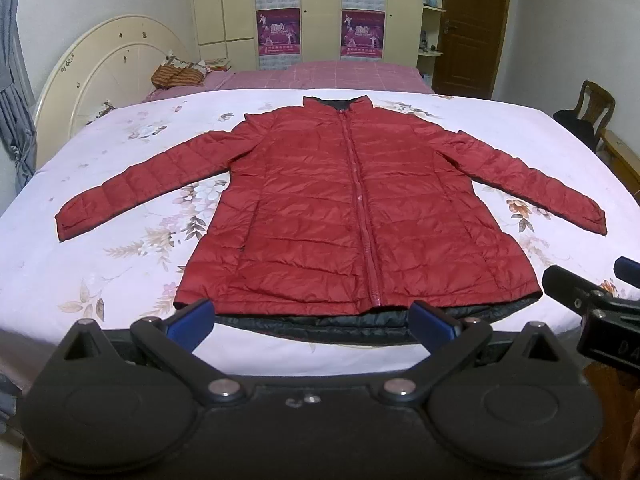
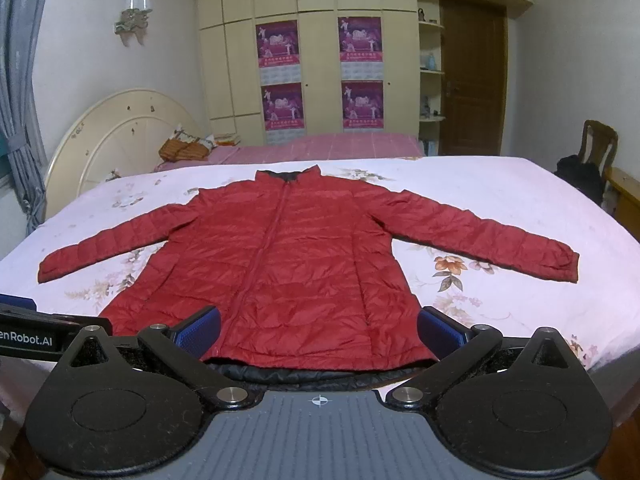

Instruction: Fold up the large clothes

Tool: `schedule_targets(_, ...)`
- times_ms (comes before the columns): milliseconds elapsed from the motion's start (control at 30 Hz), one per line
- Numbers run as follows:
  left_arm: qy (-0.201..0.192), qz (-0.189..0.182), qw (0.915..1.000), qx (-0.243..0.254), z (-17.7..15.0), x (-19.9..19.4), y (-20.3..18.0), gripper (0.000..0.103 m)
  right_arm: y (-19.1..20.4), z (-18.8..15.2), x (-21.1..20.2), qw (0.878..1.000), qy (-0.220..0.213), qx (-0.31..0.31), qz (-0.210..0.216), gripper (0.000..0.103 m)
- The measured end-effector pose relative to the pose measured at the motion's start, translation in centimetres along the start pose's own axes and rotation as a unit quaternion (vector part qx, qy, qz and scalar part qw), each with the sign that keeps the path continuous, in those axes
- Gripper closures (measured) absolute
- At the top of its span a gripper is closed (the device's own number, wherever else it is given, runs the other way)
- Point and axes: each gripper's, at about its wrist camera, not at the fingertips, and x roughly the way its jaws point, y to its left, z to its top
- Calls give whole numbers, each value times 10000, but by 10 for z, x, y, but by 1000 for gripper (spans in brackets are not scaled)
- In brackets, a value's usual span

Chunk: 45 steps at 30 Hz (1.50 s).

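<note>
Red puffer jacket (image 1: 352, 216) lay flat mid-bed (image 1: 80, 280), hem at near edge. Left tongs (image 1: 312, 320), right tongs (image 2: 320, 332) gaped wide, empty. Looked light, soft, slippery; best grasped at cuffs.

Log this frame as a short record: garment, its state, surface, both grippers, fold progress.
garment: red puffer jacket, dark lining showing at hem
state: spread flat, front up, zipped, both sleeves out to the sides
surface: floral bedsheet on a bed
left gripper: open, near the hem, holding nothing
right gripper: open, near the hem, holding nothing
fold progress: no fold made yet
</note>
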Motion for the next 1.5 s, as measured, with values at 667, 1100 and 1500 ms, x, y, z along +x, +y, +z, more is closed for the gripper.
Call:
schedule_targets(667, 49, 14, 10000, -63, -1, 3, 7, 0, 1, 0, 1, 10000, 0, 3, -6, 0)
schedule_targets(1100, 109, 77, 9998, -130, 4, 15, 16, 0, 4, 1, 6, 10000, 17, 15, -31, 0)
schedule_targets(1500, 106, 163, 9997, -174, 28, 43, 25, 0, -7, 15, 40, 9996, 45, 130, -258, 0)
